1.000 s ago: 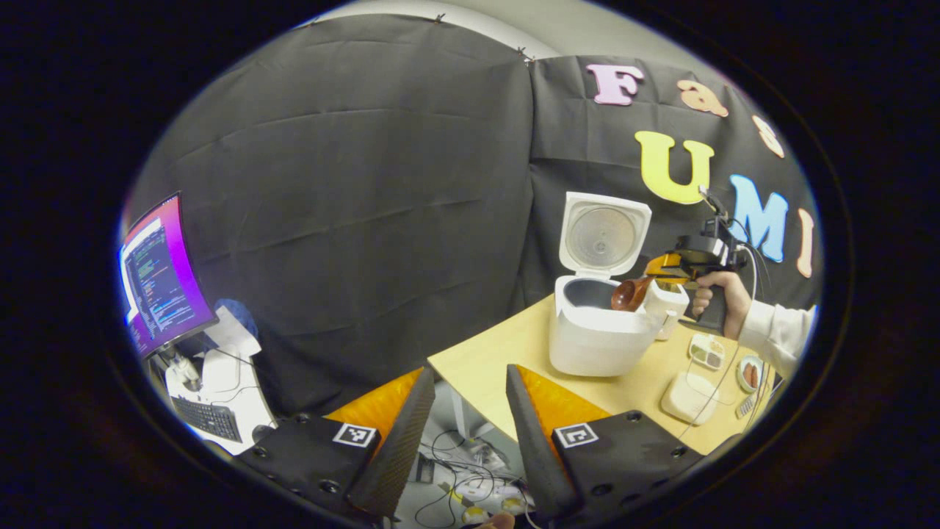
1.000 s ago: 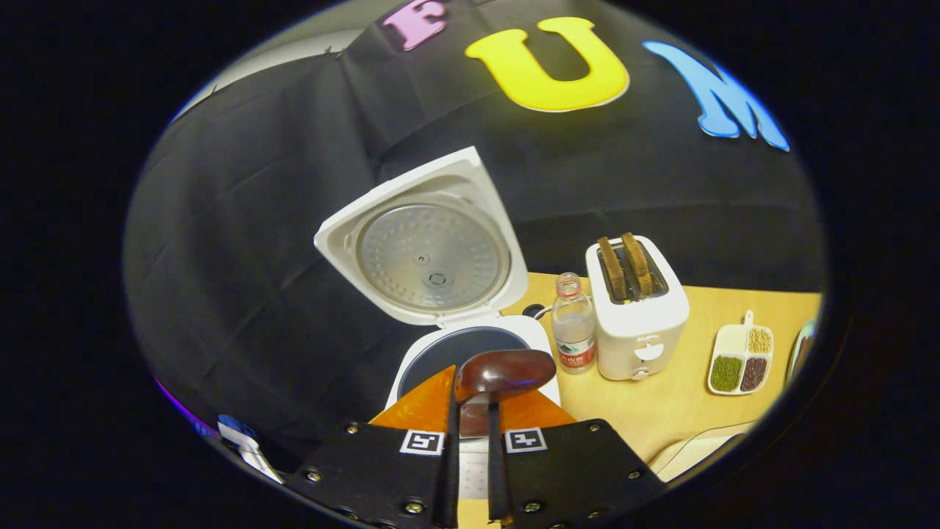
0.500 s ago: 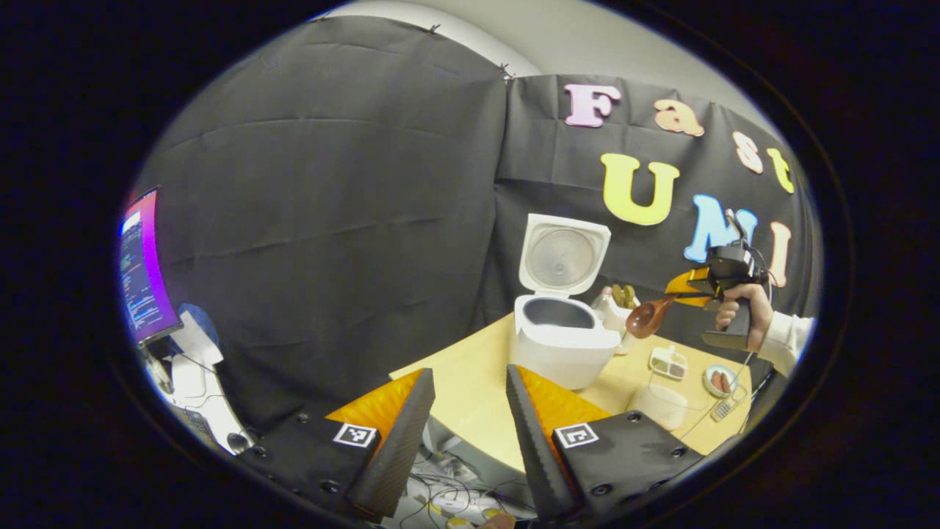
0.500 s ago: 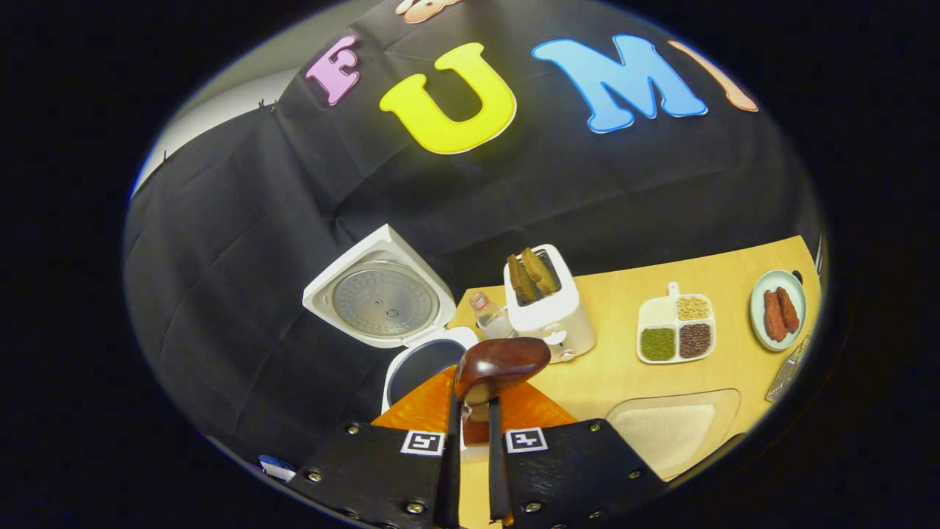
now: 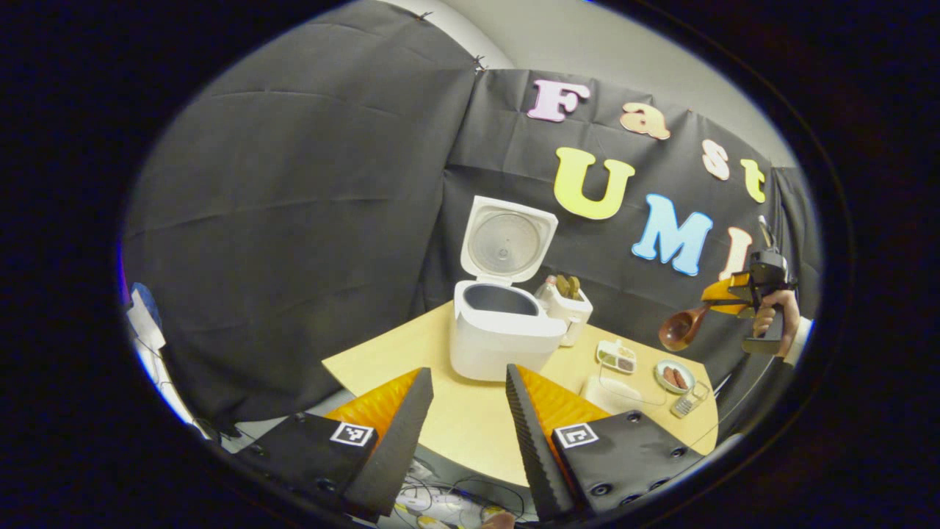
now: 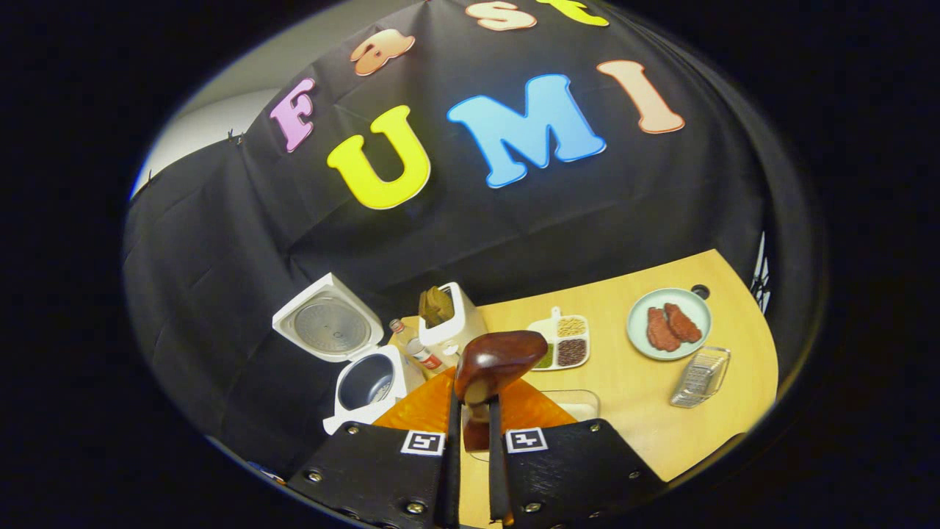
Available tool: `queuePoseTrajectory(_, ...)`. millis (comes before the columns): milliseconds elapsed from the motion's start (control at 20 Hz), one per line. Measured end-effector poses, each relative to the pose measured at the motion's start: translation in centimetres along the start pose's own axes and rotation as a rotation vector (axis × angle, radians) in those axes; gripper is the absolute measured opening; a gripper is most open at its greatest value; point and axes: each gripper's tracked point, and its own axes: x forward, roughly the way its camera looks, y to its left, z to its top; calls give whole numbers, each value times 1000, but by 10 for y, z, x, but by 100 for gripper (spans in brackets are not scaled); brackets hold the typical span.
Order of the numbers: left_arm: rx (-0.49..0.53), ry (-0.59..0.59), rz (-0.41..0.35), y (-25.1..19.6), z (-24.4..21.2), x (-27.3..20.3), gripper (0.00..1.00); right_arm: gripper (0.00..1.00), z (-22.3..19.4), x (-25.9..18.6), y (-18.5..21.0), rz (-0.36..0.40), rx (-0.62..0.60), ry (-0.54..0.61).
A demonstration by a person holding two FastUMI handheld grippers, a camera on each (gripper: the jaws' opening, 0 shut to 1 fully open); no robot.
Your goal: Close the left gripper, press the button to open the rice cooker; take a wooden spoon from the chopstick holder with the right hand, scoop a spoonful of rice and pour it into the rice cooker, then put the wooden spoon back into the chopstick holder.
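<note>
Black cloth (image 5: 308,220) hangs as the booth's wall beyond the jaws, a pale plain wall (image 5: 587,51) above it. A light wooden table (image 5: 470,411) spreads ahead of them, cables on the floor (image 5: 440,507) beneath.

Your left gripper (image 5: 468,433) fills the 6 o'clock edge of the left gripper view: two black body plates, each with a square black-and-white marker and round screw heads. Its fingers (image 5: 400,430) are long wedges, ribbed on the inner faces, backed by orange triangular panels. At 3 o'clock in that view your right gripper (image 5: 734,297) shows an orange front, a black body with a thin mast on top and a black pistol handle; your hand (image 5: 767,319) ends in a white sleeve cuff. In the right gripper view, the right gripper (image 6: 470,459) has the same black plates, markers, bright screws and orange panels
</note>
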Motion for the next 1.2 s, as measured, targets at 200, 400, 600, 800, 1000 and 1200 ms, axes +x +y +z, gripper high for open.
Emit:
queuePoseTrajectory(200, 43, 14, -2, -24, -7, -1, 73, 16, 16, -16, -79, -75, 89, -21)
queuePoseTrajectory(400, 52, 30, 11, -69, -19, -1, 75, 16, 21, -16, -161, -136, 139, 3)
queuePoseTrajectory(600, 78, 34, 47, -129, -28, -12, 75, 16, 19, -4, -233, -161, 198, 42)
queuePoseTrajectory(800, 85, 80, 83, -185, -47, -24, 77, 16, 5, 17, -281, -151, 242, 100)
queuePoseTrajectory(1000, 101, 130, 87, -230, -59, -28, 75, 16, -9, 33, -310, -147, 251, 125)
queuePoseTrajectory(1200, 195, 123, 88, -248, -40, -24, 81, 16, -27, 47, -325, -155, 264, 133)
